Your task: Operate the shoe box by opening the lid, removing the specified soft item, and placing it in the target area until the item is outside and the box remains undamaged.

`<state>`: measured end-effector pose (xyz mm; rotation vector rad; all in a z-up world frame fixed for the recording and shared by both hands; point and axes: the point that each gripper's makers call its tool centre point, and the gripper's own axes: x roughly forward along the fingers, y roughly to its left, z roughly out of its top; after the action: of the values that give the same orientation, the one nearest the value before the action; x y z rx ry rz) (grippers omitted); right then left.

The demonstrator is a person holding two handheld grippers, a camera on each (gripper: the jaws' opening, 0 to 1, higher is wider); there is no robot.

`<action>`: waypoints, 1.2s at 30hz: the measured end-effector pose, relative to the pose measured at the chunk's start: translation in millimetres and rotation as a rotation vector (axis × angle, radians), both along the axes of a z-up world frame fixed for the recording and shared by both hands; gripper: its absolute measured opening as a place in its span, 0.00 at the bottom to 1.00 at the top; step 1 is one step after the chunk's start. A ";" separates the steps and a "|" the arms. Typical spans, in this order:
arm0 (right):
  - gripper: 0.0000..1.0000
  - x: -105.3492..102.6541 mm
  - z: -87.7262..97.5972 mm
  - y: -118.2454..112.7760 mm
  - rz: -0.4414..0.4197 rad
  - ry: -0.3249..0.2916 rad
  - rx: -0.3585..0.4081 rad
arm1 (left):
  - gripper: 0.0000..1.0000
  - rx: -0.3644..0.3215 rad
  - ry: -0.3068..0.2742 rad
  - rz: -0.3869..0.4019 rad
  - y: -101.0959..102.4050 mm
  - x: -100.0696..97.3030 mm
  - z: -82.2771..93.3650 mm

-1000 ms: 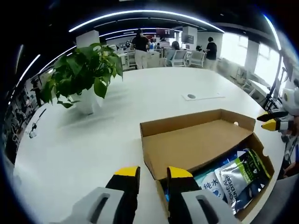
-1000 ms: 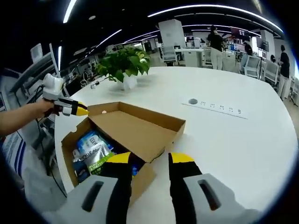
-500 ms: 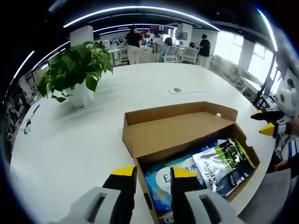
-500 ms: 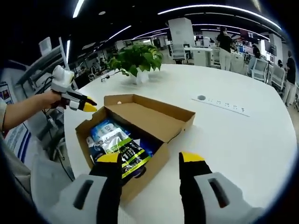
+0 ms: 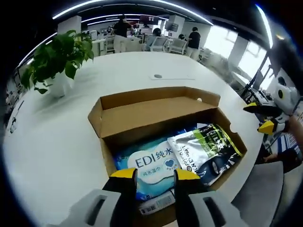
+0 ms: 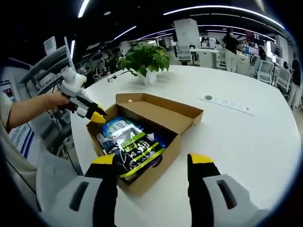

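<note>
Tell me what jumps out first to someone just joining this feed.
The open cardboard shoe box near the white table's edge, lid folded back, with two soft packs inside: a blue wipes pack beside a silver and green pouch. The left gripper hovers open at the box's near end, the right gripper open beside its other end. A potted plant stands behind.

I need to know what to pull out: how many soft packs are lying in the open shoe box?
2. A blue-and-white wipes pack lies toward the left tool's end of the shoe box; a silver-and-green pouch lies beside it. More may be hidden beneath.
</note>
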<state>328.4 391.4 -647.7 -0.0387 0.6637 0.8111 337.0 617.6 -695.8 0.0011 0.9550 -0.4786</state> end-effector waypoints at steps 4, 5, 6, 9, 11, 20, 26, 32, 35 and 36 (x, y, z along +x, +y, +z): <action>0.59 -8.4 -3.6 -1.6 0.004 -0.004 -0.014 | 0.31 -0.059 0.046 0.002 -9.6 -6.7 -6.6; 0.60 -10.6 -4.5 -1.9 0.003 -0.004 -0.015 | 0.32 -0.074 0.053 0.004 -11.9 -7.9 -7.9; 0.61 -12.1 -5.0 -2.1 0.001 -0.003 -0.014 | 0.32 -0.088 0.060 0.005 -14.1 -9.0 -8.7; 0.63 -17.7 -6.4 -2.8 -0.004 0.000 -0.013 | 0.32 -0.137 0.093 0.006 -22.1 -13.5 -11.4; 0.63 -21.3 -6.7 -3.7 -0.012 0.000 -0.007 | 0.32 -0.152 0.111 0.001 -26.2 -17.0 -12.9; 0.64 -30.1 -9.1 -4.5 -0.030 0.005 0.006 | 0.31 -0.242 0.176 -0.007 -46.0 -25.4 -21.2; 0.63 -33.4 -6.8 -0.6 -0.034 0.007 0.025 | 0.29 -0.319 0.233 0.011 -59.1 -26.9 -27.3; 0.63 -37.5 -9.3 5.9 -0.028 0.019 0.033 | 0.23 -0.411 0.292 0.060 -67.5 -29.6 -32.0; 0.63 -39.3 -11.3 8.4 -0.023 0.029 0.036 | 0.19 -0.453 0.307 0.082 -67.6 -31.2 -32.3; 0.63 -39.9 -12.0 9.7 -0.021 0.030 0.036 | 0.15 -0.457 0.305 0.079 -67.7 -32.2 -32.7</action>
<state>288.5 401.1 -659.7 0.0130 0.6769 0.8041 304.8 549.9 -728.5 -0.5334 1.1197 -0.6261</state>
